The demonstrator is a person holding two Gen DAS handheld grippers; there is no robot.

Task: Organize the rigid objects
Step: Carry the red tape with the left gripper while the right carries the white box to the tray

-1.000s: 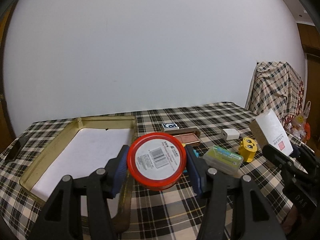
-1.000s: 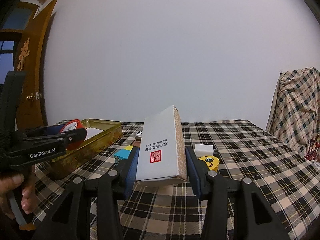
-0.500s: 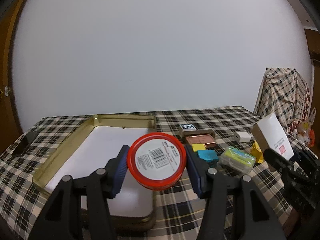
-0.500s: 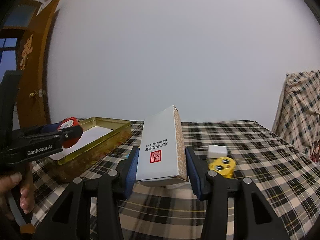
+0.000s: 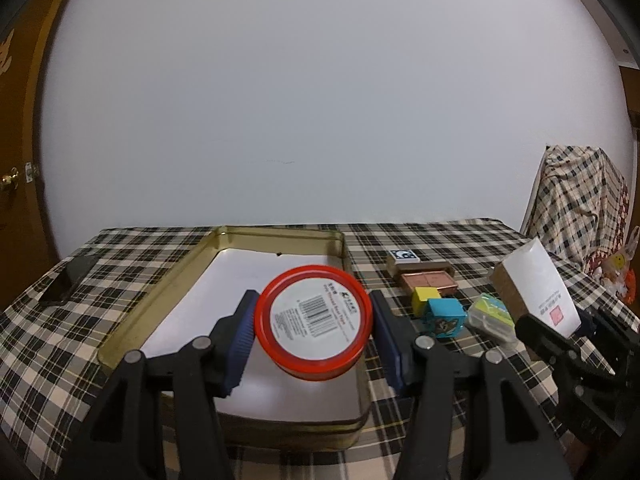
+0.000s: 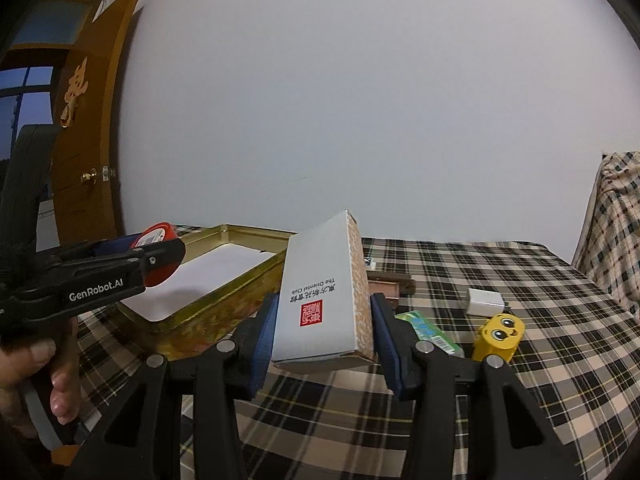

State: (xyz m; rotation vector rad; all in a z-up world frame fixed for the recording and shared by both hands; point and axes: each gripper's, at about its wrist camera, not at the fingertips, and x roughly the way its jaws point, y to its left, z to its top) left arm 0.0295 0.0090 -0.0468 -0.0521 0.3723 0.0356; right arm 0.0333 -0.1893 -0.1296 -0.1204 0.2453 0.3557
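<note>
Plaid cloth is covering the counter (image 5: 460, 236), which is sitting against a plain pale wall, with a wooden door off to the left. At the counter's left side an open gold tin (image 5: 172, 292) is lying with a white lining and nothing else visible inside, so it is probably serving as the collecting place.

Over that tin, the left gripper (image 5: 314, 330) is clamping a round red tin (image 5: 314, 322) between its 2 blue pads, label face toward the camera. It is hanging above the tin's nearer right part, seemingly ready to be lowered in.

Beside it, the right gripper (image 6: 324, 338) is pinching a tall white box (image 6: 326, 292) by its long sides, tilted back, above the cloth just right of the gold tin's wall. Gripping the narrow width is keeping the box steady for carrying, and it seems to be waiting its turn.

Still loose on the cloth are a yellow cube (image 5: 425, 296) touching a blue cube (image 5: 446, 316), a green clear case (image 5: 491, 316), a copper-coloured flat box (image 5: 430, 282), a white adapter (image 6: 485, 301) and a yellow smiling toy (image 6: 498, 336). These are clustered right of the gold tin, within reach for later trips.

A hand (image 6: 36, 376) is holding the left gripper's handle.
</note>
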